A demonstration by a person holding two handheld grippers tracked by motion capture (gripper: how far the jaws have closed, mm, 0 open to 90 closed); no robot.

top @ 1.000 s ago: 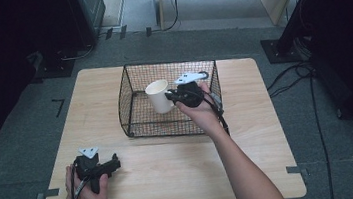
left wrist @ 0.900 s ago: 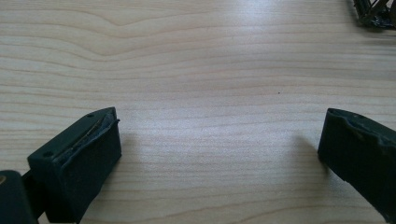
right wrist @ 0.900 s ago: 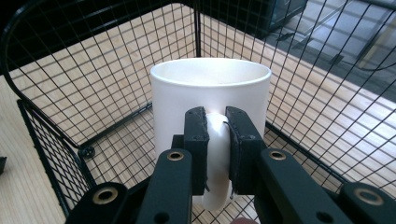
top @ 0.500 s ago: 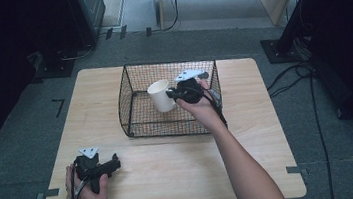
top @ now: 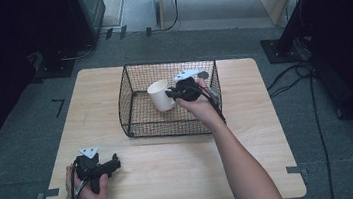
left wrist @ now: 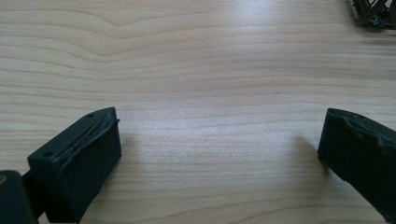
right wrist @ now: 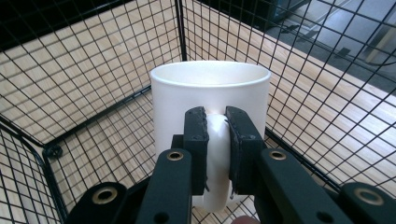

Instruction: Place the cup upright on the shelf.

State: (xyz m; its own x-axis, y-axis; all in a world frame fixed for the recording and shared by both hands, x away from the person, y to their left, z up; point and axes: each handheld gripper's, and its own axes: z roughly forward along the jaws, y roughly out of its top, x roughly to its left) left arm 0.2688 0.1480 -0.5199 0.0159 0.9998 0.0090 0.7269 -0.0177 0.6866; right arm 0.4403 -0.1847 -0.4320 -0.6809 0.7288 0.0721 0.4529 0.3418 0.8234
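Observation:
A white mug (top: 160, 95) (right wrist: 210, 102) hangs upright inside the black wire basket (top: 133, 89) at the back middle of the table. My right gripper (top: 171, 94) (right wrist: 216, 126) is shut on the mug's handle, reaching in over the basket's right side. Whether the mug's base touches the basket floor is hidden. My left gripper (top: 114, 163) (left wrist: 219, 140) rests near the table's front left corner, jaws wide open over bare wood with nothing between them.
The wooden table (top: 249, 141) has free room in front of and to the right of the basket. A corner of the basket (left wrist: 373, 11) shows at the top right of the left gripper view. Cables (top: 307, 74) lie on the floor to the right.
The right gripper and the mug have shifted slightly forward and lower within the basket. The left gripper has stayed put.

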